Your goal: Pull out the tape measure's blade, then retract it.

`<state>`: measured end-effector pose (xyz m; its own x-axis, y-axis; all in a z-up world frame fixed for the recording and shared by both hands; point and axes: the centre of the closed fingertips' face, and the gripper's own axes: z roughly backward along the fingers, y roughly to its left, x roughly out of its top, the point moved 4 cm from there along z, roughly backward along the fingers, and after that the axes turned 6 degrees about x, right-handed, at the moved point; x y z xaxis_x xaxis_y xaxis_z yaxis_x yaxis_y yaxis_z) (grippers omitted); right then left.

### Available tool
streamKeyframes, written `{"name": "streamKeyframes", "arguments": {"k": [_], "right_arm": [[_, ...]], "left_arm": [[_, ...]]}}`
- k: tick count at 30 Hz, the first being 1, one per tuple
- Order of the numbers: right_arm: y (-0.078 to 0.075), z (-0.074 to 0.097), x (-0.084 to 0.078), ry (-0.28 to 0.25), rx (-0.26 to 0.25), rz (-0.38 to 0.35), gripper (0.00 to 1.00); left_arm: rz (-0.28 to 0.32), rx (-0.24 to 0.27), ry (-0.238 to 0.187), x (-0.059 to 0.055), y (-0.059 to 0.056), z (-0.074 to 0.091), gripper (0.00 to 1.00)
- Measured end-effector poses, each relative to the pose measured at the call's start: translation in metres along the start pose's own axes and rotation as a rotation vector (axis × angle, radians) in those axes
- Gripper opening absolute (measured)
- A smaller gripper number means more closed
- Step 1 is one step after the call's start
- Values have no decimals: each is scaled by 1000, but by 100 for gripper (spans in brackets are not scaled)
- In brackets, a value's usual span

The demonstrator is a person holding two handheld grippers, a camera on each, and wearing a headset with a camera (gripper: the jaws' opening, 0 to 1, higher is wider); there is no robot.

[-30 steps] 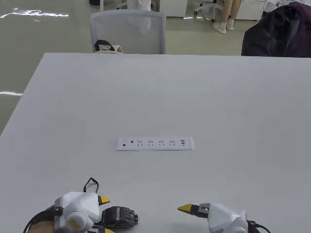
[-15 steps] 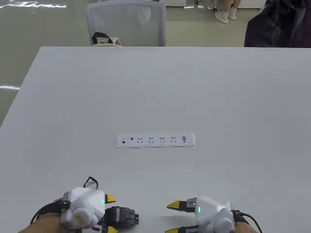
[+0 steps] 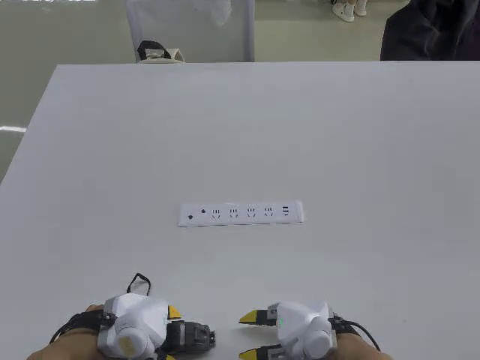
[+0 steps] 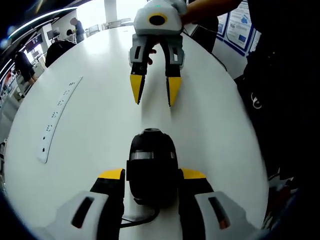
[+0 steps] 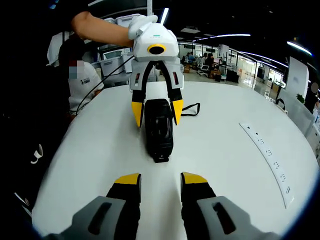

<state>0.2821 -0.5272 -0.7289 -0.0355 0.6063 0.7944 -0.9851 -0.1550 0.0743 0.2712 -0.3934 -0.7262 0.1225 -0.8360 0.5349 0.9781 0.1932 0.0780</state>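
Between jaws of left gripper (image 4: pixel 151 175), clamped: tape measure (image 4: pixel 151 162); right gripper (image 5: pixel 160 179) spread, facing it.

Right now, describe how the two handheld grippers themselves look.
Both the left gripper and right gripper have rounded white plastic bodies, dark jaws and yellow wedge-shaped fingertips. A black cable trails back from each. A small green light glows on the right one.

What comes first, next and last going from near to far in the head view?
tape measure, held in the left gripper → power strip → chair past the table
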Motion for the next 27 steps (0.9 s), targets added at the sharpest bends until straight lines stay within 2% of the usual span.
{"name": "streamKeyframes", "arguments": {"k": [6,10,15,27], "right_arm": [[-2,-14,0,10,34,16,30],[-3,-24,2,13,58,29,29],[-3,-35,5,15,84,44,27],[-10,-46,7,11,106,34,20]], "left_arm": [[-30,-8,-5,-3,0,-6,36],[-22,-7,-7,0,-1,-5,35],[-9,-5,-13,-2,0,-6,35],[-5,-12,-25,-4,0,-7,35]]}}
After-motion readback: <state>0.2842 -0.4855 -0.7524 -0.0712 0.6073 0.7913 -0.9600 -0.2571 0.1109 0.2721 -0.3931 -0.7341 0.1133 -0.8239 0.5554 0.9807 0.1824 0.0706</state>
